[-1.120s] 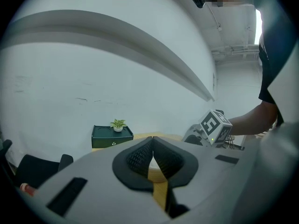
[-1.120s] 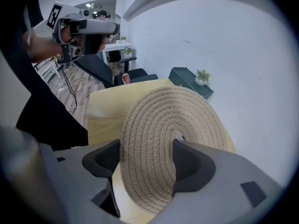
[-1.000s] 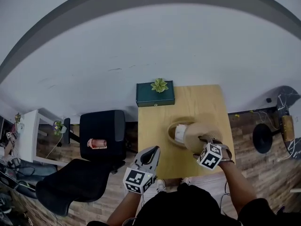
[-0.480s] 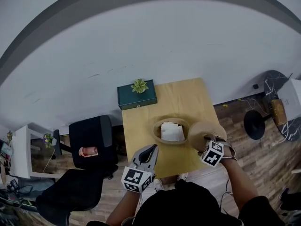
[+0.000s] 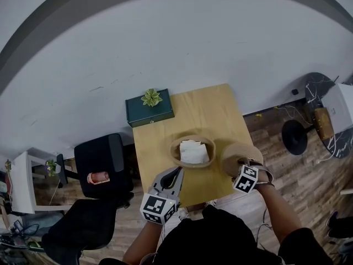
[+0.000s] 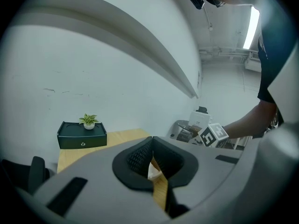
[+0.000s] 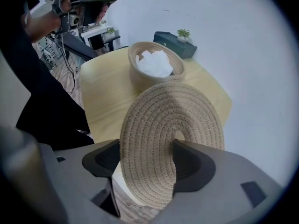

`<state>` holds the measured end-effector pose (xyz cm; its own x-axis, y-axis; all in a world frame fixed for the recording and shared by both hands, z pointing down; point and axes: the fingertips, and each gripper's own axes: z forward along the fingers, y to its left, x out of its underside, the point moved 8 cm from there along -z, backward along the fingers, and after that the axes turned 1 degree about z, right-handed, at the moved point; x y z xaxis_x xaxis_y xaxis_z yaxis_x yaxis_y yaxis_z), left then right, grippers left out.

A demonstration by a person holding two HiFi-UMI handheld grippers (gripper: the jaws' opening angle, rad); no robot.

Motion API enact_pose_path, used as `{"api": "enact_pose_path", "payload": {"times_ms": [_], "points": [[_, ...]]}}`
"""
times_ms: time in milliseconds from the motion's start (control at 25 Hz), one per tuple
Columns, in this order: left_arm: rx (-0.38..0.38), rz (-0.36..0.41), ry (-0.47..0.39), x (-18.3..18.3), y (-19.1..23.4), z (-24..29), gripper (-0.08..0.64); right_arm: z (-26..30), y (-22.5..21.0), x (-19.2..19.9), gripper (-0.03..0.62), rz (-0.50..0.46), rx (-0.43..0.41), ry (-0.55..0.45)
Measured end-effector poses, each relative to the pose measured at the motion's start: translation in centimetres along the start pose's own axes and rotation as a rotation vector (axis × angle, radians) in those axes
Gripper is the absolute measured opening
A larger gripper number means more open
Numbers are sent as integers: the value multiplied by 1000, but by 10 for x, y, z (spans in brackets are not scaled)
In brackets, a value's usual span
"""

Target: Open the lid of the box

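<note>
The woven box (image 5: 174,146) stands open on the wooden table (image 5: 193,109), with a crumpled white cloth (image 5: 193,151) lying inside it. Its round woven lid (image 5: 236,152) is off and sits just to the right of the box, in the head view, near the table's corner. The right gripper (image 5: 242,169) is clamped on this lid. In the right gripper view the jaws of the right gripper (image 7: 148,158) press on either face of the lid (image 7: 173,115), which stands tilted on edge. Beyond it are the box (image 7: 140,78) and the cloth (image 7: 153,63).

The left gripper (image 5: 176,174) hovers on the near-left side of the box, over the table's edge. In the left gripper view the pads of the left gripper (image 6: 151,143) meet, with nothing between them.

Beyond the box, at the far left corner of the table, stands a dark green case (image 5: 149,114) with a small plant (image 5: 150,97) on top. Left of the box, off the table, is a black chair (image 5: 102,159).
</note>
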<state>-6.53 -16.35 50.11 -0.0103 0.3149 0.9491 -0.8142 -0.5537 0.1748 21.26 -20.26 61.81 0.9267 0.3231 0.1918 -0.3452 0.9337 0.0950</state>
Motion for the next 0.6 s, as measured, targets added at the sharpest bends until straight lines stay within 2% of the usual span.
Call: {"api": "enact_pose_path", "payload": {"times_ms": [280, 600], "points": [[-31, -1, 12, 3, 7, 5, 18, 31, -8, 1, 365, -38, -54, 34], [-77, -39, 36, 8, 15, 6, 18, 59, -16, -2, 365, -73, -102, 67]]}}
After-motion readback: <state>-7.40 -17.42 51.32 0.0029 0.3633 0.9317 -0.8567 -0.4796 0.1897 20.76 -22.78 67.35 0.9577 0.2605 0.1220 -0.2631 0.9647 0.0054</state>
